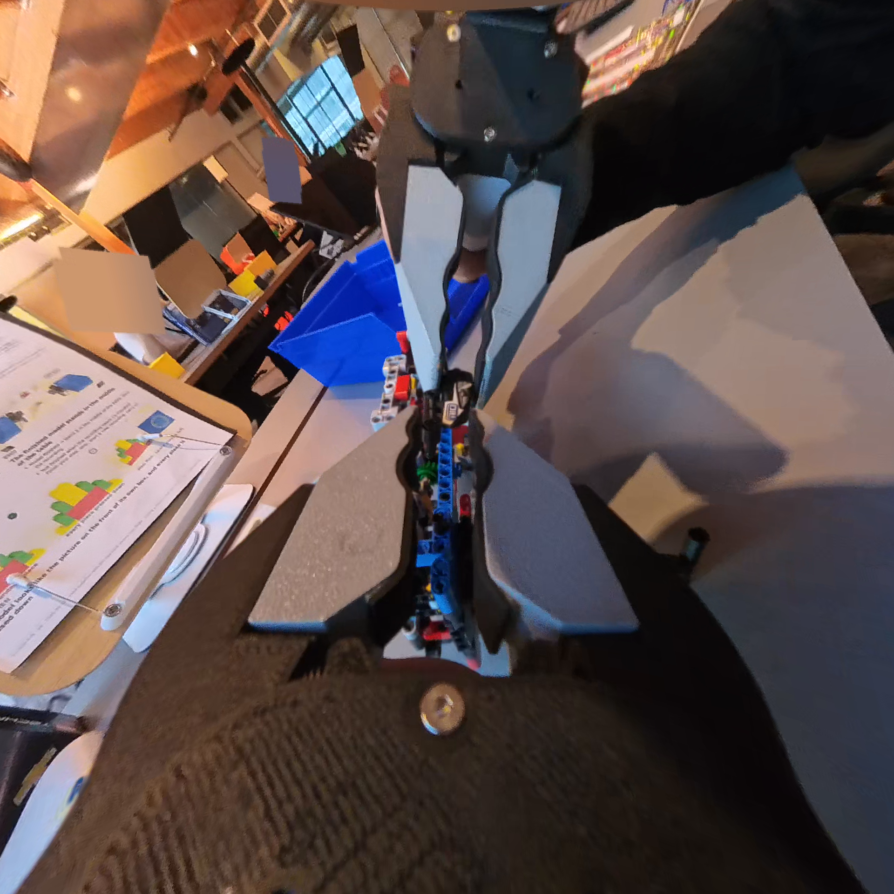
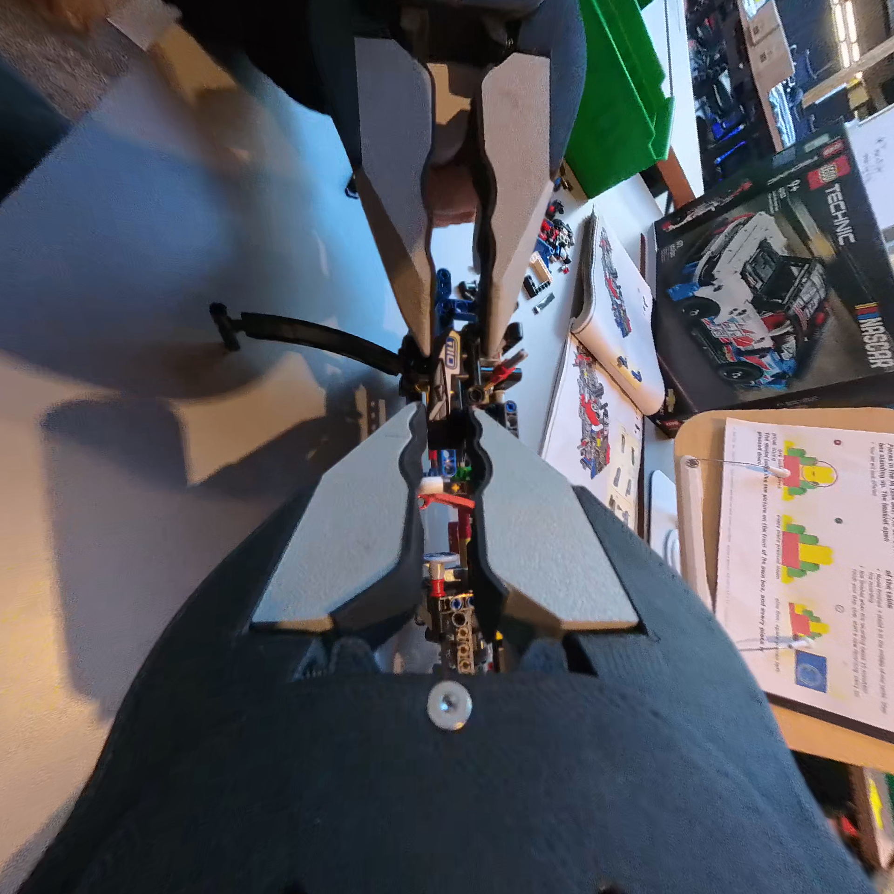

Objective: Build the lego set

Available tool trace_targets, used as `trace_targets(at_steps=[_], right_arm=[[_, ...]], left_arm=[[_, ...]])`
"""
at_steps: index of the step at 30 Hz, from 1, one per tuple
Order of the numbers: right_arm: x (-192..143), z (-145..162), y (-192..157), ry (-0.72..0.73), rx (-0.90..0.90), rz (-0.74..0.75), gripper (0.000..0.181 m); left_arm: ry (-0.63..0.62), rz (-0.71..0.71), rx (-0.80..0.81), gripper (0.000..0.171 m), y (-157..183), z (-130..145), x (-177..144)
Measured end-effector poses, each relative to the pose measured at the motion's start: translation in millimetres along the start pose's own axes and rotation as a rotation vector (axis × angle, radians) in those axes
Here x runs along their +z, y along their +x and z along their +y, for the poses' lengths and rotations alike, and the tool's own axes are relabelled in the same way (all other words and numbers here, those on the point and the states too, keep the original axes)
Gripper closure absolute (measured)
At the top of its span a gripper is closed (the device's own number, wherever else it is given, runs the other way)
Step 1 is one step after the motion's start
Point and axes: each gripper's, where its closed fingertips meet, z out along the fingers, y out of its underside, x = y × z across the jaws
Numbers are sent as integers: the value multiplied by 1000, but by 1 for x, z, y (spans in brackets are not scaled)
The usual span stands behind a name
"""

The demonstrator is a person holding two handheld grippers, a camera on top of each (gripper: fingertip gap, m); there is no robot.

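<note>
1. The partly built lego model [image 1: 447, 488] is seen held off the grey counter [image 1: 725, 338] between the two grippers, which face each other tip to tip.
2. Left gripper [image 1: 445, 425]: jaws are drawn in close on the blue-beamed length of the model; the foam pads appear pressed to its sides, so it is recorded as pinching the model.
3. Right gripper [image 2: 447, 421]: jaws are likewise closed narrowly on the model [image 2: 450, 484], with black, red and tan parts visible in the slot between the pads.
4. In each wrist view the opposite gripper is seen coming in from the top, its tips meeting the model at a small black printed panel [image 2: 447, 358].
5. A long curved black piece [image 2: 309, 334] is seen projecting sideways from the model in the right wrist view.
6. Loose pieces [image 2: 551, 251] are noted lying on the counter beside an open instruction booklet [image 2: 609, 309]; the set's box [image 2: 764, 271] stands just beyond it.
7. A green bin [image 2: 614, 96] is noted behind the loose pieces; a blue bin [image 1: 348, 319] is noted in the left wrist view.
8. A printed sheet on a wooden board [image 1: 96, 484] lies at the counter's edge.
</note>
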Motion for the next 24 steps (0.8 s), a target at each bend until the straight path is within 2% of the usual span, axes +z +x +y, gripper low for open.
trace_targets(at_steps=[7,10,19,24], right_arm=[[-2,0,-4,12,-1,-23,169],[0,1,-4,9,5,-31,169],[2,3,-7,4,18,-50,169],[2,-2,-4,34,51,-44,169]], left_arm=[[-78,-27,58,158,-5,17,-1],[-49,-11,56,168,-2,12,0],[-49,-14,48,167,0,17,4],[-2,-40,75,168,-3,9,0]])
